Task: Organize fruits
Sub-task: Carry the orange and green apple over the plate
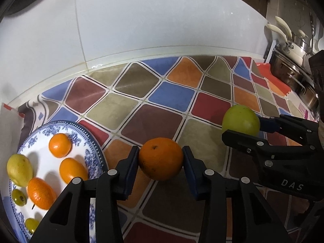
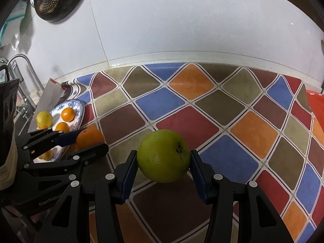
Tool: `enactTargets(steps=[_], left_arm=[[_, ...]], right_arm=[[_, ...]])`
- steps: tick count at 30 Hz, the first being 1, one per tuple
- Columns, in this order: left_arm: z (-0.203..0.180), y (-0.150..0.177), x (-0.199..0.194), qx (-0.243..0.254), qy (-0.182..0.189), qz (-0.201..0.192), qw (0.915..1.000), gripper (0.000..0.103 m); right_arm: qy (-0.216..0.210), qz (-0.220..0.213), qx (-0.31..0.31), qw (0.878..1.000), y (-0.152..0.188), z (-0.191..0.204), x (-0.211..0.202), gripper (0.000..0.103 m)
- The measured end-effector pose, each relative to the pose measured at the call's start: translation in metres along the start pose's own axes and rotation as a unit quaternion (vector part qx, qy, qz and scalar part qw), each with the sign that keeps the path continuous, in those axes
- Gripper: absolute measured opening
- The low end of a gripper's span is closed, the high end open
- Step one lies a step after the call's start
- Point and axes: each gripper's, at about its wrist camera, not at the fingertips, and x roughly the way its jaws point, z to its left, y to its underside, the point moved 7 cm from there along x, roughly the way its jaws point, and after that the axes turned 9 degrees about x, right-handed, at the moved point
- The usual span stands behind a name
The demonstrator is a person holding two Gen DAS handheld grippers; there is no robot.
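Left wrist view: left claw (image 1: 161, 159) pinches orange (image 1: 161, 159), hiding plate's (image 1: 81, 127) near rim; right claw (image 2: 164, 157) pinches apple (image 2: 164, 156).

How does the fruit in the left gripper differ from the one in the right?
The left gripper holds an orange; the right gripper holds a green apple. The orange has dimpled skin, the apple is smooth with dark specks near its stem. The orange is nearer the plate. Both are round and clamped at their sides between the fingers.
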Motion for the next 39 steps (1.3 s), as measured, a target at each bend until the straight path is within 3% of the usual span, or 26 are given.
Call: enactTargets(steps=[16,28,39], left_arm=[[0.01,0.018,-0.075,-0.035,-0.037,-0.041,0.9979,0.042],[0.029,0.057,-0.135,-0.065,-0.077,-0.063,0.9929,0.042],[0.051,0.086,-0.174,-0.07,-0.089,-0.071,0.991,0.042]], right_arm=[[-0.027,-0.023,-0.038,0.999,0.005,0.042,-0.042,0.052],[-0.059,-0.036,-0.076,0.995,0.024,0.095,-0.078,0.052],[-0.08,-0.045,-0.093,0.991,0.044,0.146,-0.097,0.052]])
